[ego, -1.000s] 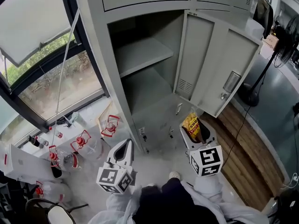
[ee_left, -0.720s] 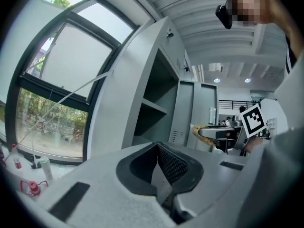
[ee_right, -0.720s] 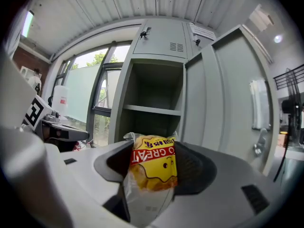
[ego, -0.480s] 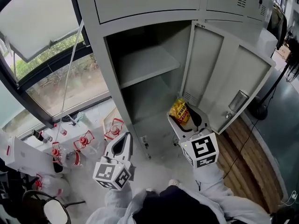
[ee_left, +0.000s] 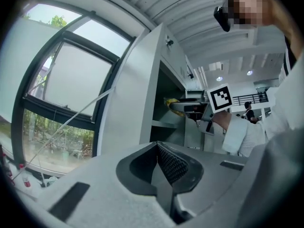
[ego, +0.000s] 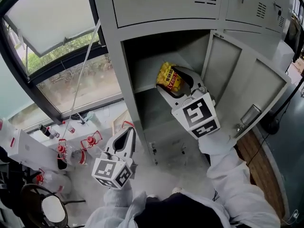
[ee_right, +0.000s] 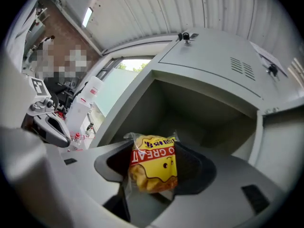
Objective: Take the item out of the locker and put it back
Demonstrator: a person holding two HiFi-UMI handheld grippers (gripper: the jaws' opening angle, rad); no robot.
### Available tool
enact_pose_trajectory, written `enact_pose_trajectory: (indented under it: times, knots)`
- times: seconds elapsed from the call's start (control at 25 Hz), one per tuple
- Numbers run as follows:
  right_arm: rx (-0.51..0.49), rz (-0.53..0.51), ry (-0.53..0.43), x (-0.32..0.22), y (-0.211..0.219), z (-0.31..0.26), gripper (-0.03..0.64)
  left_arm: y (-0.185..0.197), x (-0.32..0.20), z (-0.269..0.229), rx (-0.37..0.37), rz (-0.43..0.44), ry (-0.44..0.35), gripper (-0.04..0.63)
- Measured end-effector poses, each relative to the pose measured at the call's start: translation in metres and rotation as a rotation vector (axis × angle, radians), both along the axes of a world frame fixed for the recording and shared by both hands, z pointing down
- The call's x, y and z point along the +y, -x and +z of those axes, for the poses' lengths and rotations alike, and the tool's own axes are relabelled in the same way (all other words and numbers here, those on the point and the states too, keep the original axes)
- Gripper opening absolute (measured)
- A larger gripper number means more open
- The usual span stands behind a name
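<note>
One yellow snack packet (ee_right: 153, 163) sits clamped between right tongs (ego: 173, 80).

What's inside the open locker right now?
Inside the locker, only a shelf shows, with nothing on its visible part or below it. The right tongs, shut on a snack bag at the opening, cover the shelf's right side, so that part can't be checked.
</note>
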State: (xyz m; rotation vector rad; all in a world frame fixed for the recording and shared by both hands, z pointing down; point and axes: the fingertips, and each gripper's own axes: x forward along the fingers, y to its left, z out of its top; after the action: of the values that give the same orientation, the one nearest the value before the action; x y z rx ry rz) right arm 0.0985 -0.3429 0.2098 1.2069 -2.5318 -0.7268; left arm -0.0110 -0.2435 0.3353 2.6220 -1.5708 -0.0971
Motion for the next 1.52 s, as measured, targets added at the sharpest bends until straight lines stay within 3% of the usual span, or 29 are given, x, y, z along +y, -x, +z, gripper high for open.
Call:
enact_pose_trajectory:
  times: [0.4, 0.56, 0.84, 1.16, 1.4, 1.52]
  knots:
    - [0.209, -0.221, 0.121, -0.067, 0.060, -0.004, 0.252, 0.023, 0.011, -0.001, 0.004, -0.077, -0.017, 0.008]
    - [0.322, -0.257, 0.202, -0.088, 0.075, 0.014, 0.253, 0.036, 0.014, 0.000, 0.011, -0.115, -0.016, 0.008]
    - [0.436, -0.287, 0.306, -0.120, 0.090, 0.040, 0.256, 0.063, 0.020, 0.003, -0.003, -0.201, -0.017, 0.008]
    - [0.398, -0.299, 0.385, -0.125, 0.095, 0.048, 0.269, 0.076, 0.023, 0.003, 0.002, -0.233, -0.020, 0.008]
    - [0.358, -0.222, 0.313, -0.131, 0.085, 0.039, 0.423, 0.073, 0.030, 0.008, -0.007, -0.234, -0.017, 0.008]
    - [0.287, -0.186, 0.272, -0.131, 0.076, 0.028, 0.440, 0.074, 0.033, 0.010, 0.003, -0.223, -0.008, 0.008]
